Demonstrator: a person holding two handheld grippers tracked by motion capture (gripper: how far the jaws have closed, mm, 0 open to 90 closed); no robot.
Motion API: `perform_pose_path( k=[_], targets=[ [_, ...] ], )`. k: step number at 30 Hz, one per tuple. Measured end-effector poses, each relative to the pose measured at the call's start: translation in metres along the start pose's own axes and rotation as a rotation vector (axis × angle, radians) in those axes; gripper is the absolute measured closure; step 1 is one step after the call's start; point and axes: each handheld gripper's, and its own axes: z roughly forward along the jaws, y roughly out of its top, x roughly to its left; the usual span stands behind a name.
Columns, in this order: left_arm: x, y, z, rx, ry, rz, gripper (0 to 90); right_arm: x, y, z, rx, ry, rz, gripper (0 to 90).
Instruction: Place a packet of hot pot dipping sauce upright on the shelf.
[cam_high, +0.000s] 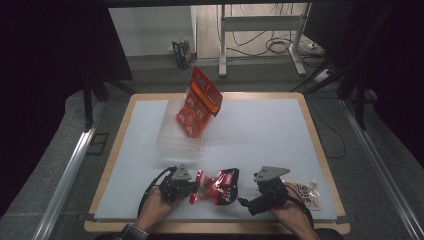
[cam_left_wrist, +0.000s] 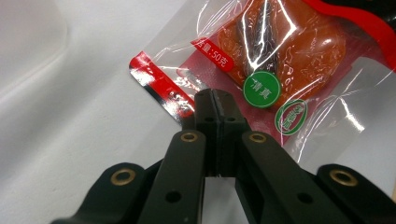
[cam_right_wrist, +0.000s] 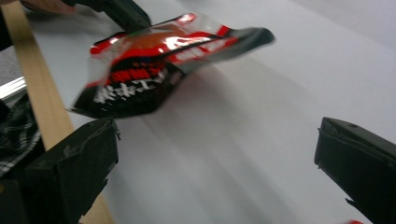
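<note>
Snack pouch (cam_high: 216, 186) near the bench's (cam_high: 260, 135) front edge, lifted at one end. Left claw (cam_left_wrist: 215, 100) pinched shut on its sealed edge; right claw (cam_right_wrist: 215, 154) gaping wide, empty, just beside the pouch. Probably light, floppy, slick film: best gripped on the flat seam, not over the soft fruit inside.
</note>
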Motion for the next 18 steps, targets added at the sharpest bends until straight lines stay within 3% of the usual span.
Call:
perform_pose_path(
  k=[7, 13, 18],
  targets=[
    [0.0, -0.001, 0.0, -0.006, -0.001, -0.007, 90.0, 0.003, 0.001, 0.001, 0.004, 0.046, 0.017, 0.0],
    [0.0, -0.001, 0.0, -0.006, 0.002, -0.004, 90.0, 0.008, 0.005, 0.003, -0.001, 0.128, 0.032, 0.0],
    [0.0, -0.001, 0.0, -0.006, 0.0, -0.005, 90.0, 0.013, 0.007, 0.008, 0.021, 0.158, 0.051, 0.0]
  ],
)
